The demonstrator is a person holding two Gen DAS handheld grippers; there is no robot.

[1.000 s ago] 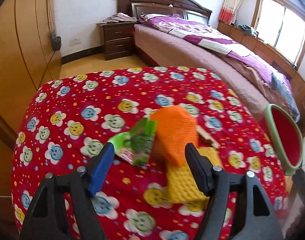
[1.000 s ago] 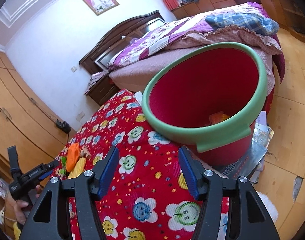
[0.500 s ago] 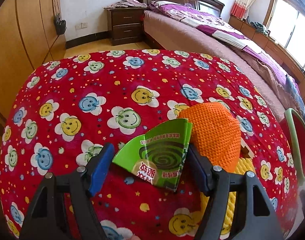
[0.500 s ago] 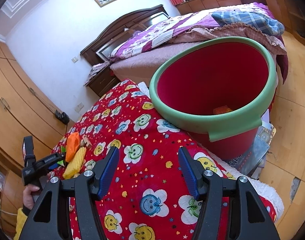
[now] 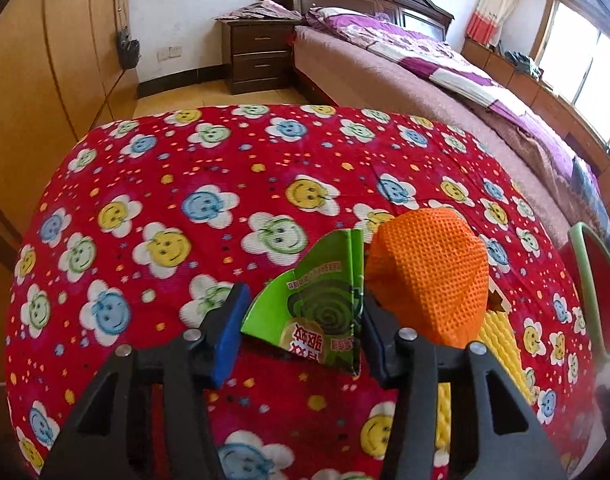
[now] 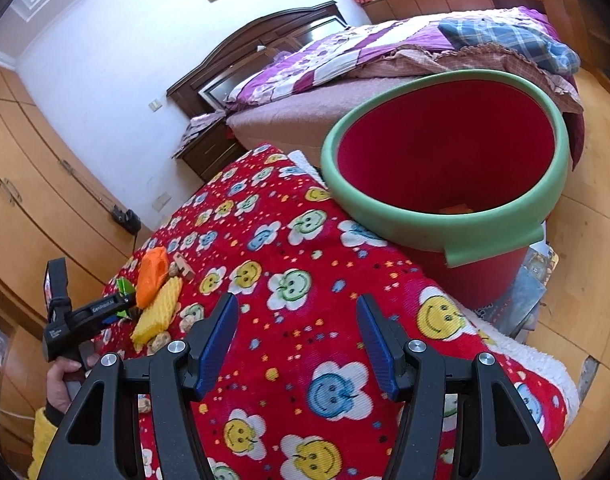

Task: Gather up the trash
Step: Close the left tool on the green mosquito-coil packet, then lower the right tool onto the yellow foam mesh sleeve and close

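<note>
While the left gripper (image 5: 301, 334) is angled down over the red cloth printed with smiling flowers (image 5: 233, 184), a torn green cardboard wrapper with a spiral print (image 5: 321, 300) is framed between its blue-padded fingers (image 5: 229, 332). Its jaws have just been closing on the wrapper; the right pad is seen against the wrapper's edge, the left pad just beside the other edge, though a firm pinch cannot be confirmed. Just to the right of the wrapper, an orange mesh foam sleeve (image 5: 429, 272) is found lying on the cloth — a yellow foam net (image 5: 501, 336) lies beside and partly under it, with a small brown scrap (image 5: 497, 300) at its edge.

From the right wrist view, the right gripper (image 6: 297, 344) is held with its jaws apart and nothing between them, above the same cloth. Beyond it, a red plastic bin with a green rim (image 6: 445, 236) is seen standing at the cloth's far edge, an orange scrap (image 6: 457, 210) lying at its bottom. The bin is well apart from the wrapper — the person's hand (image 6: 63, 384) is visible at the lower left.
</note>
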